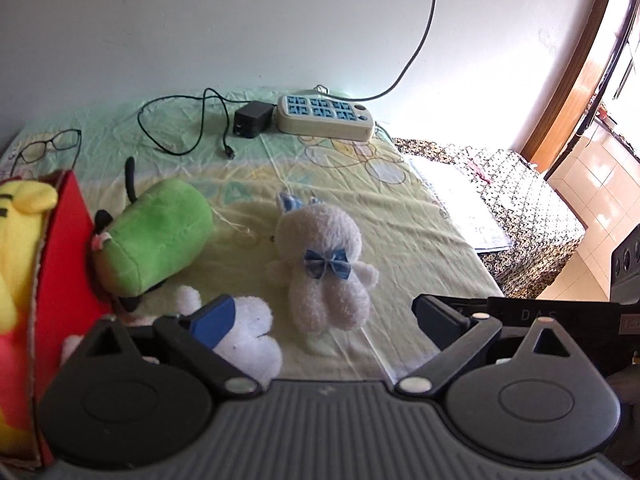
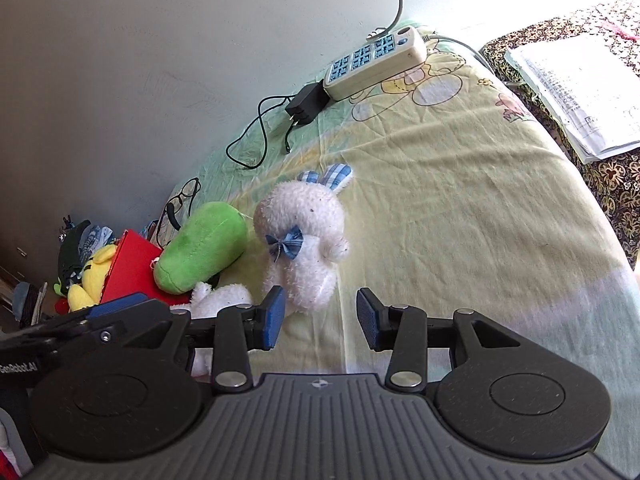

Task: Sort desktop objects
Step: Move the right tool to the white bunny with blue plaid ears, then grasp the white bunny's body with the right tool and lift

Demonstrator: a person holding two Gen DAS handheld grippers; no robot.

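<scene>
A white plush rabbit with a blue bow lies on the yellow-green sheet; it also shows in the right wrist view. A green plush toy leans against a red box that holds a yellow plush. A small white plush lies by my left gripper's left finger. My left gripper is open and empty, just short of the rabbit. My right gripper is open and empty, near the rabbit's lower end.
A power strip, a black adapter with its cable, and glasses lie at the back by the wall. Papers rest on a patterned cloth to the right. The other gripper's body shows at right.
</scene>
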